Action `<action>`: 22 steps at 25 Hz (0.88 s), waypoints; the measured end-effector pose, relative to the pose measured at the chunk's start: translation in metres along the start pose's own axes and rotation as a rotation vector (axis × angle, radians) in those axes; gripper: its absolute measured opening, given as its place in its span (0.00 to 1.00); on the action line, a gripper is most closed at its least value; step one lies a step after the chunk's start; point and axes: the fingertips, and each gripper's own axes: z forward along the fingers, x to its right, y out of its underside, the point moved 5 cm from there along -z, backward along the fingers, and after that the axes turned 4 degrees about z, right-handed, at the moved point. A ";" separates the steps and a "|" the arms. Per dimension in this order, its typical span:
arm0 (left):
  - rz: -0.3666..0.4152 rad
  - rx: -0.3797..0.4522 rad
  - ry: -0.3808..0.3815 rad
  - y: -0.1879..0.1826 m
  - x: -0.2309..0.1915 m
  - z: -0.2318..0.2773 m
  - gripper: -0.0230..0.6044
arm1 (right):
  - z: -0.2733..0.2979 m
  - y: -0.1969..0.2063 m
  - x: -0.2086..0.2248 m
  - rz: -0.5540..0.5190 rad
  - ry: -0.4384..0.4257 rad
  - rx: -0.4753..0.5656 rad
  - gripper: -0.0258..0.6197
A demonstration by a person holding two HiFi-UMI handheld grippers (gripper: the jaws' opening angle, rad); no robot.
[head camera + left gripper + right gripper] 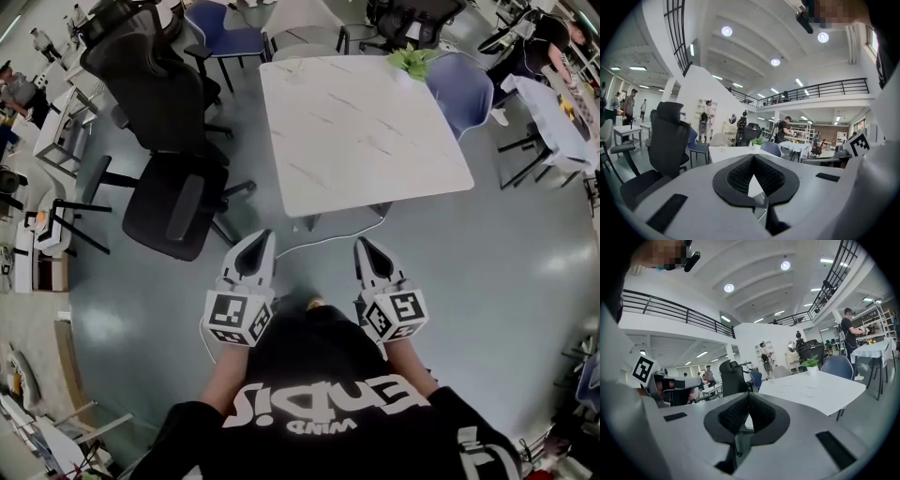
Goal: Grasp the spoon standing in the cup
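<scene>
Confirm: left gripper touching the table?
Apart. The head view shows a strip of grey floor between the left gripper tip and the table near edge. The gripper is short of it, with its jaws shut and empty.

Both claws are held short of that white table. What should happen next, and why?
Probably walk closer to the white table. The left gripper and right gripper are both shut and empty, short of it over the floor; the small clear thing near its far edge, perhaps the cup, lies beyond them.
</scene>
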 end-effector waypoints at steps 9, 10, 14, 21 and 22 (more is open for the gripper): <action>0.000 0.003 -0.014 -0.004 -0.018 0.027 0.06 | 0.030 -0.007 0.014 0.000 -0.015 -0.011 0.06; 0.001 0.006 -0.012 -0.005 -0.020 0.032 0.06 | 0.034 -0.008 0.016 -0.002 -0.013 -0.009 0.06; -0.017 0.024 -0.005 -0.008 -0.031 0.056 0.06 | 0.050 -0.014 0.029 -0.010 0.001 -0.005 0.06; -0.021 0.034 0.015 -0.017 -0.049 0.100 0.06 | 0.085 -0.027 0.053 -0.013 0.012 -0.018 0.06; -0.024 0.032 0.015 -0.018 -0.054 0.105 0.06 | 0.092 -0.028 0.055 -0.012 0.010 -0.021 0.06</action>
